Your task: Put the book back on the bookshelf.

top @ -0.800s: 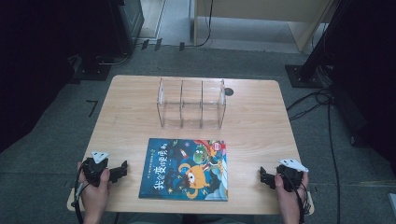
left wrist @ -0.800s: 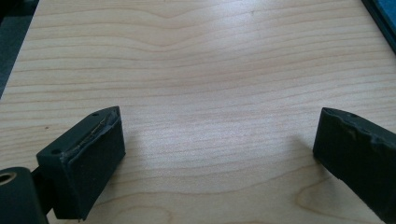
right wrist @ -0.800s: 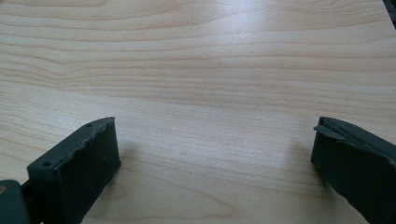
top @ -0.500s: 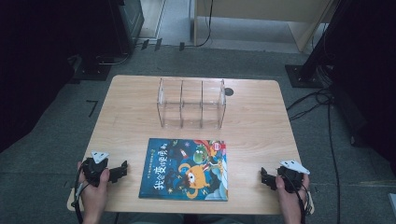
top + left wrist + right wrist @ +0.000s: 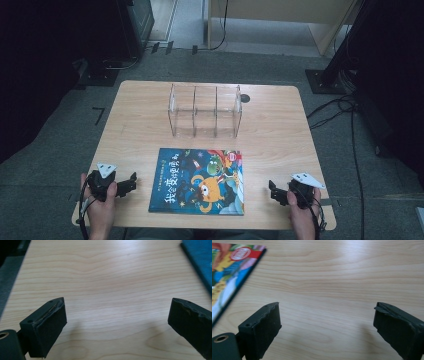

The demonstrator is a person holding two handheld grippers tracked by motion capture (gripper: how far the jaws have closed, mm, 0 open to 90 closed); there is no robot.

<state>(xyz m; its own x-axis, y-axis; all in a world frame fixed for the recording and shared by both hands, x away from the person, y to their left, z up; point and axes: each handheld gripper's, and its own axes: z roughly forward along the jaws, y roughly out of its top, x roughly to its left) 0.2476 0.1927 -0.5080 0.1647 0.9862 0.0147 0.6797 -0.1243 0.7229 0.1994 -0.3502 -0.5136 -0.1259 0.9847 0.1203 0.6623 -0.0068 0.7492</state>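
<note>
I see the wooden table [image 5: 280,125] under both tools, bare wood in front of each. Ahead of the two grippers, toward the far side, stands a clear plastic organiser [image 5: 205,111] with three upright compartments, well apart from either tool. Just past it a small dark round hole [image 5: 244,98] sits in the tabletop. Between the grippers lies a picture book [image 5: 200,181], flat, cover up, dark blue with an orange cartoon creature. It lies just to the inner side of each tool, touching neither. My left gripper [image 5: 131,183] rests at the near left edge in the left hand [image 5: 102,207], jaws spread wide over bare wood, the book's blue edge [image 5: 200,257] off to its right. My right gripper [image 5: 273,190], in the right hand [image 5: 301,212], is also spread wide and holds nothing, the book's corner [image 5: 234,270] to its left.
</note>
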